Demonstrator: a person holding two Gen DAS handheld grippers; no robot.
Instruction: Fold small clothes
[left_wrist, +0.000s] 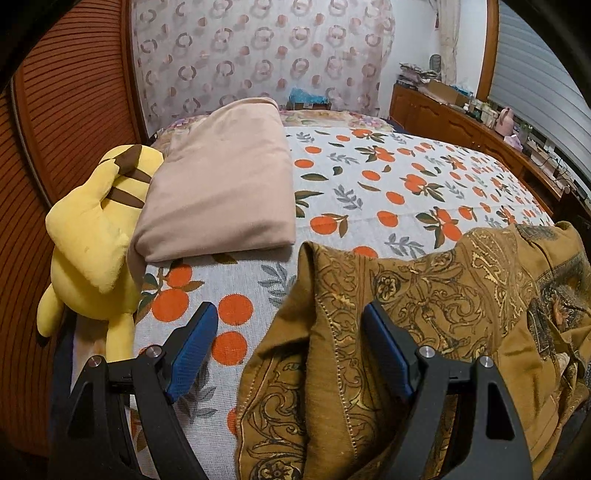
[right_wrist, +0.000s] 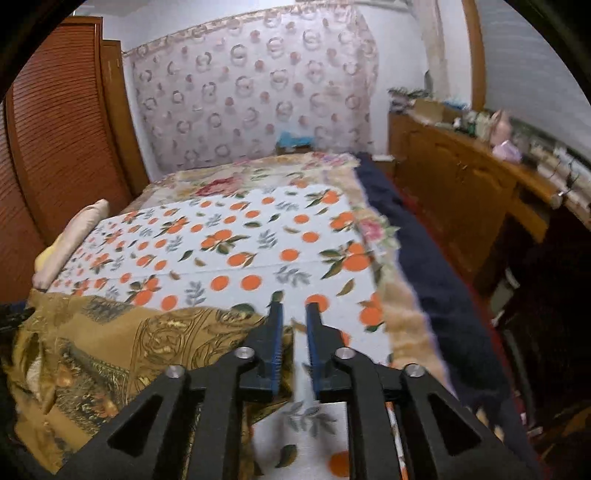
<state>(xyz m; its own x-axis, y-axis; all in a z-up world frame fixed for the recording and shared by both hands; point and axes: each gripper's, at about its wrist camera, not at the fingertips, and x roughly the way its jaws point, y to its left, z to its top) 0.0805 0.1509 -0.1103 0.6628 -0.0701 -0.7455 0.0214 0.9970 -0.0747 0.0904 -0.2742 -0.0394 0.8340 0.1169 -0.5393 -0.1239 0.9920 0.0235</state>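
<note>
Garment: the mustard paisley garment (left_wrist: 424, 314) lay rumpled at the near edge of the bed (left_wrist: 388, 177), on the orange-print sheet.
Left tongs: the left tongs (left_wrist: 291, 347) were spread wide, straddling a raised fold at the garment's left side, gripping nothing.
Right tongs: the right tongs (right_wrist: 294, 332) stood narrowly parted over bare sheet just right of the garment, holding nothing.
Nearby: a pink folded cloth (left_wrist: 221, 184) and a yellow plush toy (left_wrist: 96, 236) lay left of the garment, apart from it.
Advice: pinch one layer at a corner on each side, then draw the garment flat before folding.
</note>
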